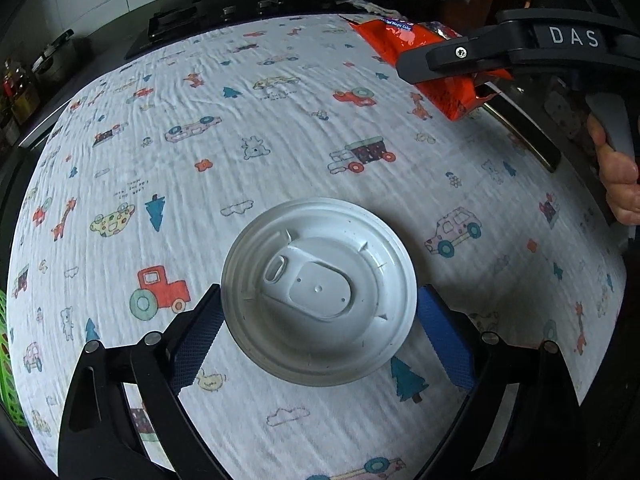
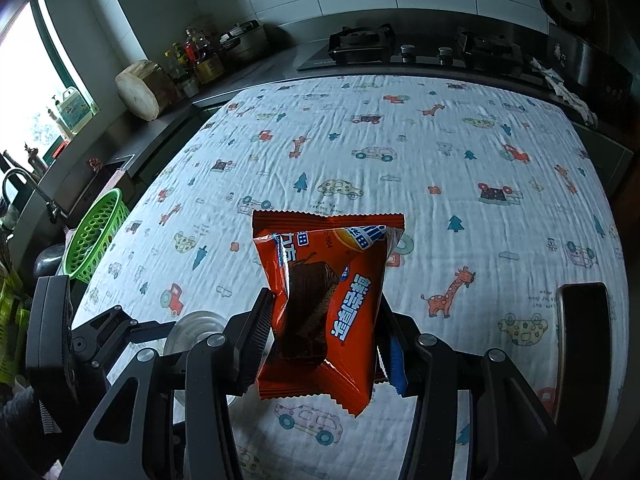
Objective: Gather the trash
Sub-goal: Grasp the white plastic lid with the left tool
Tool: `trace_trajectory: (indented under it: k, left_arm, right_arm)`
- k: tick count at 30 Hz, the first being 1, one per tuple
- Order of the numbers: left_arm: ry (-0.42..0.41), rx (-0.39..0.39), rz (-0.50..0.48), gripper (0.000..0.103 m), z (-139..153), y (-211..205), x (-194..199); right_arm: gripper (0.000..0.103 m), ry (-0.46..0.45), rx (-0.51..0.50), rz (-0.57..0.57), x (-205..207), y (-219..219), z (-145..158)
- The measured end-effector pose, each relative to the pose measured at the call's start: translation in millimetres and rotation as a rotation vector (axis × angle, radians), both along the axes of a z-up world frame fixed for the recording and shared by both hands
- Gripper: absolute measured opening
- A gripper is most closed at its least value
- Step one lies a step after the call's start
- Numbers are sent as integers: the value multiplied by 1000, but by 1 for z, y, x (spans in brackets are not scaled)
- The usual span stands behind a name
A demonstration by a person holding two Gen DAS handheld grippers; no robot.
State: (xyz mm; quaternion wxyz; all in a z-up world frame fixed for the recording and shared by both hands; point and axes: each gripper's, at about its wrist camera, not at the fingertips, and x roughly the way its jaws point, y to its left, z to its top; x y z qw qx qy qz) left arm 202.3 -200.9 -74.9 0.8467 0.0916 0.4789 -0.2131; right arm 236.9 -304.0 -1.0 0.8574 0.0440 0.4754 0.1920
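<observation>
A white plastic cup lid [image 1: 352, 344] lies flat on the cartoon-print cloth [image 1: 240, 152]. My left gripper [image 1: 319, 293] stands open over it, one blue-padded finger close beside each edge of the lid; I see no firm squeeze. In the right wrist view my right gripper [image 2: 325, 300] is shut on an orange snack wrapper [image 2: 328, 256] and holds it up above the cloth. The same wrapper [image 1: 384, 40] shows at the upper right of the left wrist view, pinched by a black finger [image 1: 440, 60]. The lid [image 2: 196, 332] peeks out at the lower left there.
A green perforated basket [image 2: 96, 236] sits at the table's left edge, by the sink. A dark phone-like slab [image 2: 580, 360] lies on the cloth at the right. Beyond the table are a stove [image 2: 420, 52] and counter bottles. A person's hand [image 1: 616, 176] grips the right handle.
</observation>
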Motion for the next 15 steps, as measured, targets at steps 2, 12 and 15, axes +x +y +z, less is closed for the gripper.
trace_trajectory:
  k: [2,12,15]
  left_arm:
    - [-13,8,-1,92,0,0,-1]
    - [-43,-14,39,92,16,20,-10]
    - [-52,-27,65,92,24,33,-13]
  right_arm:
    - [48,-2,-4,1,0,2,0]
    - [48,-15,-8,24,-4,18,10]
    - [48,-20,-8,37,-5,27,13]
